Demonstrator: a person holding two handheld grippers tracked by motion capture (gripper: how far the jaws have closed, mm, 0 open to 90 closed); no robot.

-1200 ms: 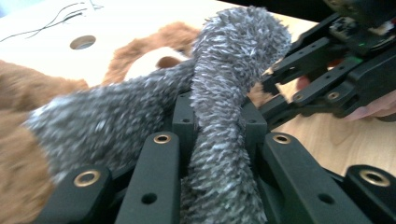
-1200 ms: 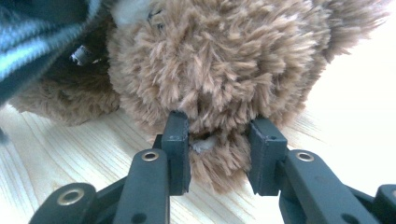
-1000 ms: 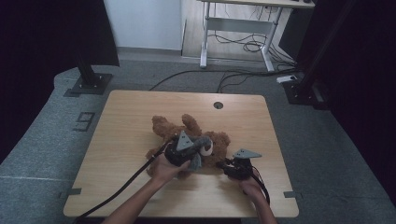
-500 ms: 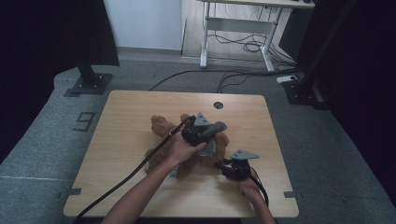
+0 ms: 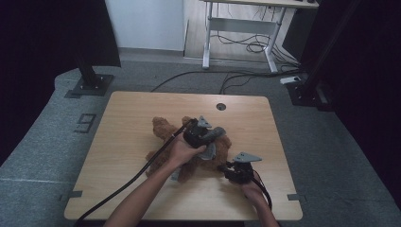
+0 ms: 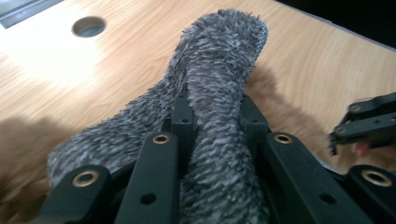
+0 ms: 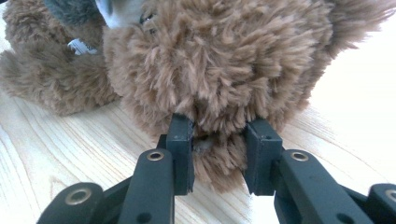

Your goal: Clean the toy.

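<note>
Since a second ago the left gripper [image 5: 208, 137] has carried the grey fuzzy cloth piece [image 6: 212, 88] from the toy's near side toward one o'clock, over the brown plush teddy bear [image 5: 189, 146] lying mid-desk. Its fingers [image 6: 182, 112] are clamped on that cloth. The right gripper [image 7: 219, 149] has kept still at the bear's four o'clock, fingers pinching a tuft of brown fur. Both things look light, soft and floppy; grip deep, not by loose pile. The light wooden desk [image 5: 127, 123] offers open room toward nine and twelve o'clock.
</note>
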